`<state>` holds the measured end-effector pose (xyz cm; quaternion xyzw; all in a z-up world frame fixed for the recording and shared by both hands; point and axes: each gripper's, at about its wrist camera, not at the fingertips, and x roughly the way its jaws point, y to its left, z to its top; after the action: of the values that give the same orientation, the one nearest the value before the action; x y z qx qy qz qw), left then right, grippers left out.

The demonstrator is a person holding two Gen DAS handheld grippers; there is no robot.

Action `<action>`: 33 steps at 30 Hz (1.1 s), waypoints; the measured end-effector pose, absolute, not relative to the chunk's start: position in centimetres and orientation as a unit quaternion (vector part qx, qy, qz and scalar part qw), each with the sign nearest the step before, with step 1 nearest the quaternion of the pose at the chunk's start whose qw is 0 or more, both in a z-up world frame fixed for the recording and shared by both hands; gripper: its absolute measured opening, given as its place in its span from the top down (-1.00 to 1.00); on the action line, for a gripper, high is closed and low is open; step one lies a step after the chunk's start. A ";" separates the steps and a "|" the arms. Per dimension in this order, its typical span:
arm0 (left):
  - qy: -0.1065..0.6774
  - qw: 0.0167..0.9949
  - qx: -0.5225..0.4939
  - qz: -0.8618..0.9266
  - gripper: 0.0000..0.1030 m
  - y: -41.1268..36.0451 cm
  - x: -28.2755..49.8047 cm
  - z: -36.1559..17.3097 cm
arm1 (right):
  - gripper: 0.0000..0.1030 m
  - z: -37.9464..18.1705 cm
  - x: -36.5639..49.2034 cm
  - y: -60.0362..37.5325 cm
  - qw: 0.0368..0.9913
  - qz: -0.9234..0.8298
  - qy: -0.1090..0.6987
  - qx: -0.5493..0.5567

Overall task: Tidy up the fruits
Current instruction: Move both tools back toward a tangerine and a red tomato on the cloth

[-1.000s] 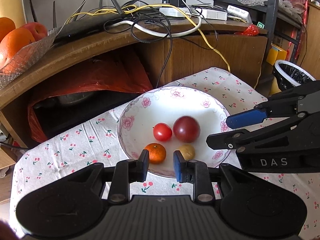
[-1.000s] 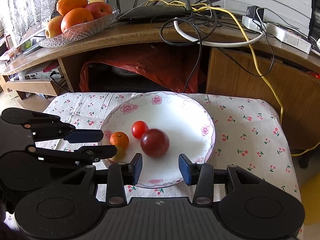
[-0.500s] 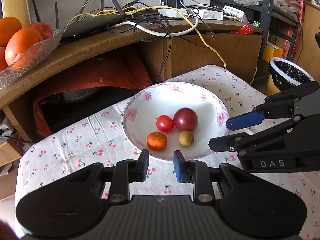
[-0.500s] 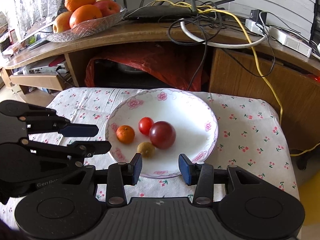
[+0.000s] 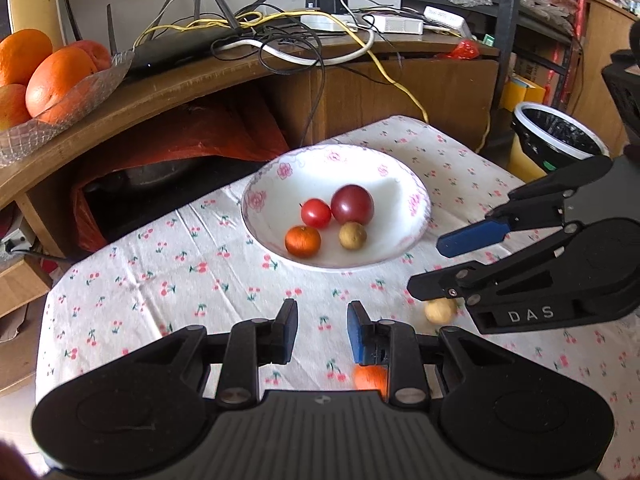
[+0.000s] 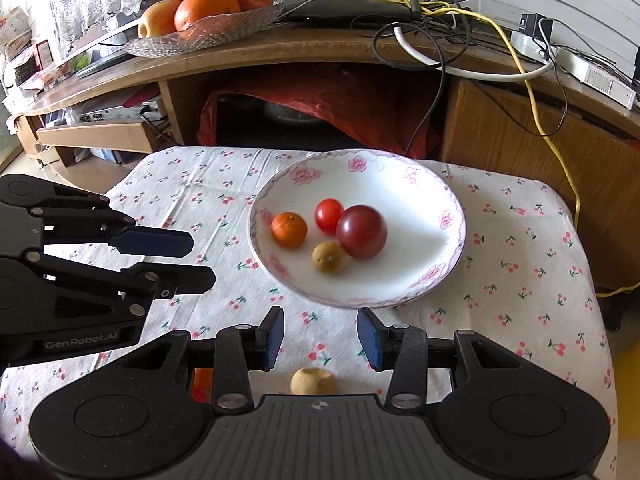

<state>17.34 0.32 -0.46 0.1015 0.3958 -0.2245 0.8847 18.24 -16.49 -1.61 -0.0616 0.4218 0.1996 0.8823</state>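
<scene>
A white floral bowl [image 5: 416,204] [image 6: 448,236] on the cherry-print tablecloth holds a small orange [image 5: 303,241] [image 6: 289,229], a red tomato [image 5: 316,212] [image 6: 329,215], a dark red plum [image 5: 352,205] [image 6: 361,232] and a brown kiwi [image 5: 352,235] [image 6: 329,257]. A second kiwi [image 5: 440,310] [image 6: 313,381] and a second orange [image 5: 370,377] [image 6: 200,380] lie on the cloth close under the grippers. My left gripper [image 5: 322,338] [image 6: 196,260] is open and empty. My right gripper [image 6: 320,338] [image 5: 424,264] is open and empty, above the loose kiwi.
A wooden shelf [image 6: 320,46] stands behind the table with tangled cables [image 6: 440,24] and a glass dish of oranges and apples [image 6: 200,4]. A red bag [image 6: 320,96] sits under the shelf. A lined bin [image 5: 556,132] stands to the right of the table.
Both grippers have pulled back from the bowl towards me. A second kiwi and a second orange on the cloth have come into view beneath them.
</scene>
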 end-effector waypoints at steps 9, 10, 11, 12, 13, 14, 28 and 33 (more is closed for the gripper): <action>0.402 0.877 0.117 -0.237 0.30 1.8 14.6 -0.3 | 0.27 -1.3 15.4 -15.1 0.873 0.221 0.431 -0.064; 0.402 0.878 0.116 -0.235 0.30 2.1 14.5 -0.2 | 0.27 -1.3 15.0 -15.0 0.870 0.224 0.434 -0.063; 0.400 0.879 0.114 -0.232 0.30 2.4 14.4 -0.1 | 0.27 -1.3 14.5 -14.8 0.868 0.227 0.437 -0.062; 0.399 0.881 0.113 -0.229 0.30 2.7 14.3 0.1 | 0.27 -1.3 14.0 -14.6 0.865 0.232 0.441 -0.063; 0.398 0.882 0.111 -0.227 0.30 3.0 14.3 0.2 | 0.26 -1.4 13.6 -14.4 0.861 0.237 0.445 -0.066; 0.397 0.883 0.109 -0.226 0.29 3.2 14.1 0.3 | 0.26 -1.5 13.2 -14.1 0.858 0.243 0.448 -0.069; 0.419 0.866 0.113 -0.247 0.29 4.0 13.7 -0.6 | 0.26 -4.1 13.1 -11.2 0.828 0.279 0.475 -0.106; 0.428 0.856 0.116 -0.265 0.29 3.6 13.4 -1.0 | 0.27 -4.6 13.5 -11.1 0.825 0.279 0.480 -0.103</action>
<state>13.43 3.61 -1.01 0.1155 0.4283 -0.2648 0.8562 13.53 -11.14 -4.61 -0.1033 0.4804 0.2792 0.8250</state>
